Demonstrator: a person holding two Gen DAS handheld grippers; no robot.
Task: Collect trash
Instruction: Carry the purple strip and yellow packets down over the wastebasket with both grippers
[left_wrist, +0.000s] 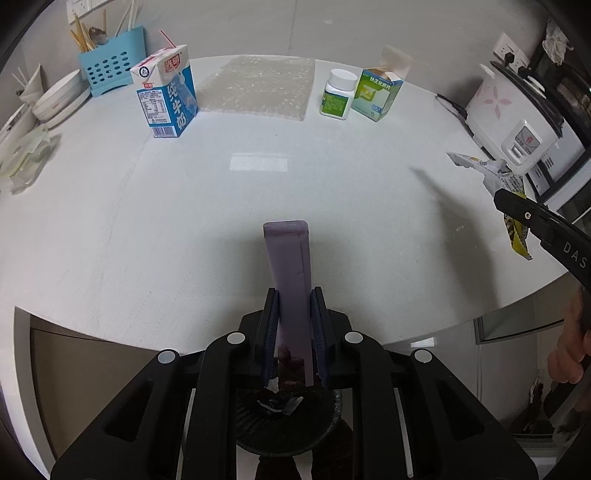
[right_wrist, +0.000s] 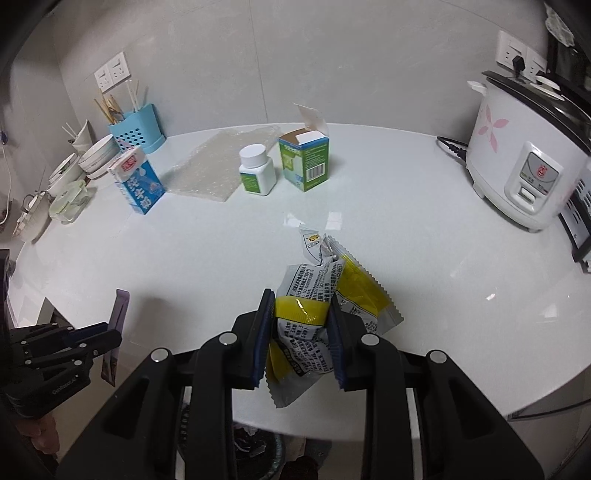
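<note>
White desk (left_wrist: 147, 221) runs wide, its near edge over a dark bin (left_wrist: 288, 417), only part seen between the claw arms. At the back stand a milk carton (left_wrist: 166, 96), bubble wrap (left_wrist: 258, 88), a pill bottle (left_wrist: 338, 94) and an open box (left_wrist: 378, 92); all light, stiff enough to pinch at the sides.

Right claw (right_wrist: 301, 332) pinched on a crumpled wrapper (right_wrist: 314, 295): soft, slick foil, best held mid-body. Left claw (left_wrist: 293, 332) nearly closed on a purple sachet (left_wrist: 290, 266), thin and limp, held at its lower end. Both held above the desk's edge. Bin contents unclear.
</note>
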